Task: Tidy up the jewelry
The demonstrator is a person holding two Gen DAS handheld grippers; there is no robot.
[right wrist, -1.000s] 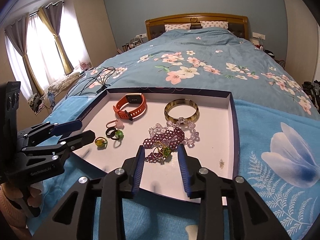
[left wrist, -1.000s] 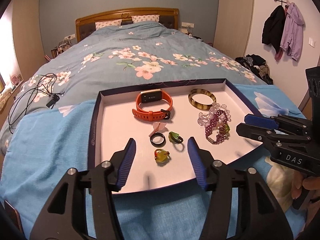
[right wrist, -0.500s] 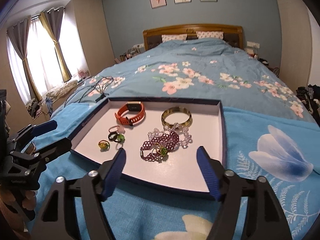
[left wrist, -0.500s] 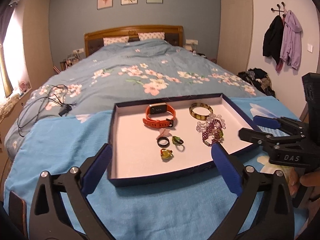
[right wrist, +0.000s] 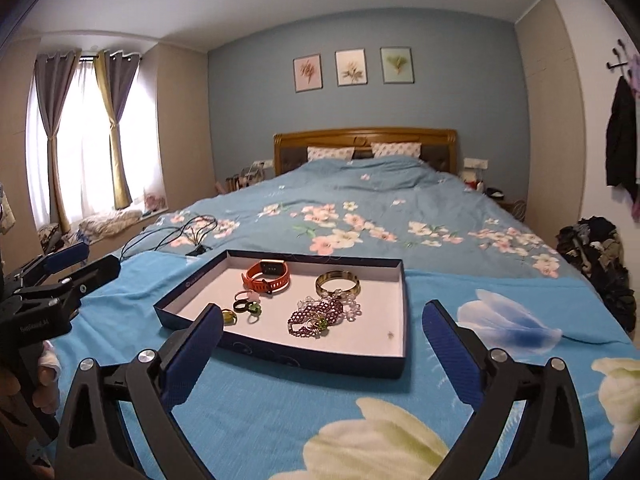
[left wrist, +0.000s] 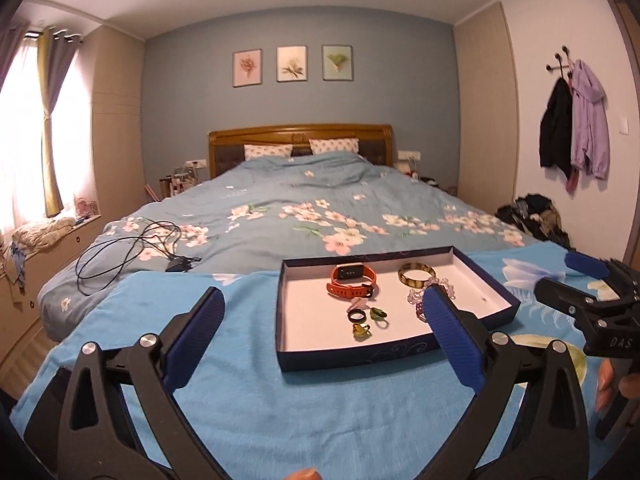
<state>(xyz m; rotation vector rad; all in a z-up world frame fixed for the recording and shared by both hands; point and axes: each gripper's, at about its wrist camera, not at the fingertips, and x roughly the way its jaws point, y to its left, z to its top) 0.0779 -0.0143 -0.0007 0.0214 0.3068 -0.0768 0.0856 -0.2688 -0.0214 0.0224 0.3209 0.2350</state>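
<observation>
Purple bead bracelet (left wrist: 420,309) partly hidden behind the blue pad of the left gripper (left wrist: 323,309) in the left wrist view. Yellow ring (right wrist: 229,316) half covered by a right gripper (right wrist: 322,321) pad. Speck (right wrist: 390,334) on the tray (right wrist: 280,354) floor too small to identify. Hand (left wrist: 612,380) cut off at the frame edge.

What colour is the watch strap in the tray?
Orange watch strap, clearest in the right wrist view.
</observation>
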